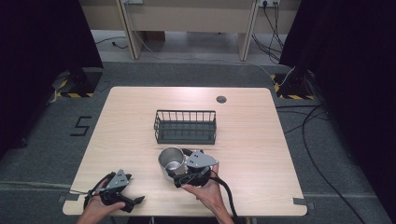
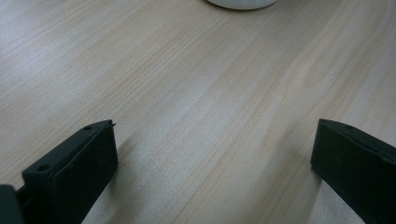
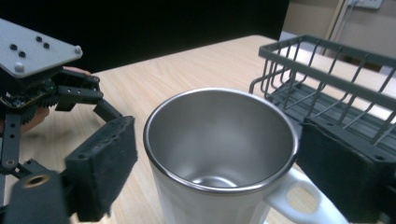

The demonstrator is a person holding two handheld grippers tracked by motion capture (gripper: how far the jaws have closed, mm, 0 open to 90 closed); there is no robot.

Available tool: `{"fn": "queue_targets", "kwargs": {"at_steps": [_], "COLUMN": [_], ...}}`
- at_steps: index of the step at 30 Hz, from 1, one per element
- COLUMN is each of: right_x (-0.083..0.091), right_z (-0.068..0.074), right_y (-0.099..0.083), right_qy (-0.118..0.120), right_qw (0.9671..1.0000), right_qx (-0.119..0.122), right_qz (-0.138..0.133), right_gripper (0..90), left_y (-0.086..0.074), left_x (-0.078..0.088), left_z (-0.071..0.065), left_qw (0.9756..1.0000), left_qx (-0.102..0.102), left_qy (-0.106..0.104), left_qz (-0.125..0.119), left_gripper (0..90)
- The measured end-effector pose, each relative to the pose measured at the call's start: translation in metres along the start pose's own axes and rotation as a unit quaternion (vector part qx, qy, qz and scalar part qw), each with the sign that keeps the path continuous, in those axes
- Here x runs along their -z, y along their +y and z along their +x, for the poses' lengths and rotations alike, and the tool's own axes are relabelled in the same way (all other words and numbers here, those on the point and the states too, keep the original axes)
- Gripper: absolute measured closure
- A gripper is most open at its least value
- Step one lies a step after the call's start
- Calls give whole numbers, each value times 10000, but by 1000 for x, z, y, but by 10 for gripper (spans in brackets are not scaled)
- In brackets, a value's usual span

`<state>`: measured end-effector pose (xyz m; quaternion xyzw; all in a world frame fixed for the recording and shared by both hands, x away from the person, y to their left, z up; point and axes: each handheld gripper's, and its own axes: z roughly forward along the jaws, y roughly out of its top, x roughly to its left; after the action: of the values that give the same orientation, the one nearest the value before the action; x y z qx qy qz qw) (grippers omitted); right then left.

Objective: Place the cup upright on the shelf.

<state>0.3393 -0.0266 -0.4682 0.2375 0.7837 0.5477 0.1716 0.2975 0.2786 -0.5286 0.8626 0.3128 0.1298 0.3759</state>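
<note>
Straddling the mug (image 3: 219, 154) near the table's (image 1: 243, 135) front edge, my right gripper (image 3: 217, 163) gapes for a grasp; left gripper (image 2: 215, 163) waits, spread, holding nothing, near the front-left corner.

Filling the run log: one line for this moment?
left gripper: open, empty, over table | right gripper: open, jaws either side of mug, no contact seen | basket: empty, behind mug

Left hand-held gripper (image 1: 122, 192) gapes wide, low; right hand-held gripper (image 1: 180, 169) also open.
</note>
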Motion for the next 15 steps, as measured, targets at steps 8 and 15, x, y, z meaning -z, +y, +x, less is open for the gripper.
{"fn": "queue_targets", "kwargs": {"at_steps": [8,15], "right_x": [-17,-26], "right_z": [-4,-4], "right_y": [-4,0], "right_qy": [52,68], "right_qw": [9999,9999], "right_qx": [-152,-144], "right_qz": [-19,16], "right_gripper": [65,44], "left_y": [0,0], "left_x": [0,0], "left_z": [0,0], "left_qw": [10000,10000], "left_qx": [0,-1], "left_qy": [3,-3], "left_qz": [-1,3], "left_gripper": [0,0]}}
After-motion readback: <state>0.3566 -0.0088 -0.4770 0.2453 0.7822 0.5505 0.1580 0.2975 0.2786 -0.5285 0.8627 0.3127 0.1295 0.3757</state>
